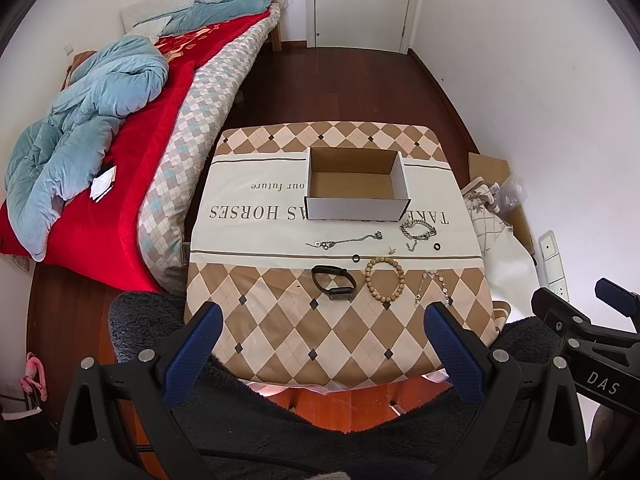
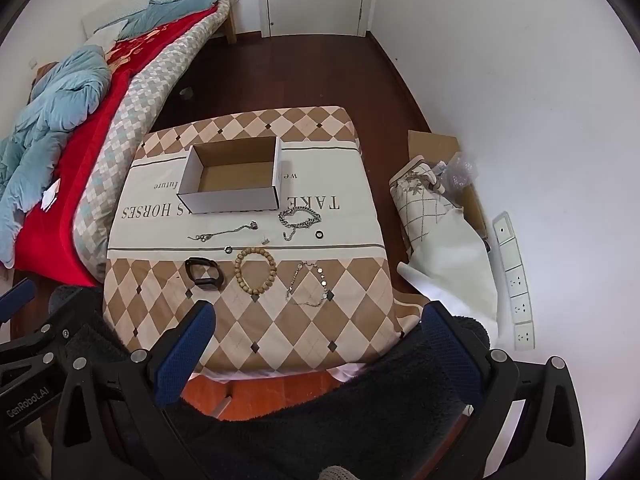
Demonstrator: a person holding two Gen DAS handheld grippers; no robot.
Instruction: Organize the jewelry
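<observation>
Nearest the lens, the left tool and the right tool both hang released, jaws wide apart with nothing between them, short of the near edge of the bench.

The jewelry lies loose on the bench cloth in front of an empty cardboard box:
- Black watch band: probably light and rubbery; pinch the strap.
- Wooden bead bracelet: likely stiff enough to grip across one side of its ring.
- Thin chain bracelet and long chain: limp and slippery; take a bunched part.
- Heavy link chain: looks weightier.
- Small rings: hard to pinch flat.

The cloth reads "TAKE … HORSES" and "future"; the tools are marked "DAS" and "GenRobot.AI".
</observation>
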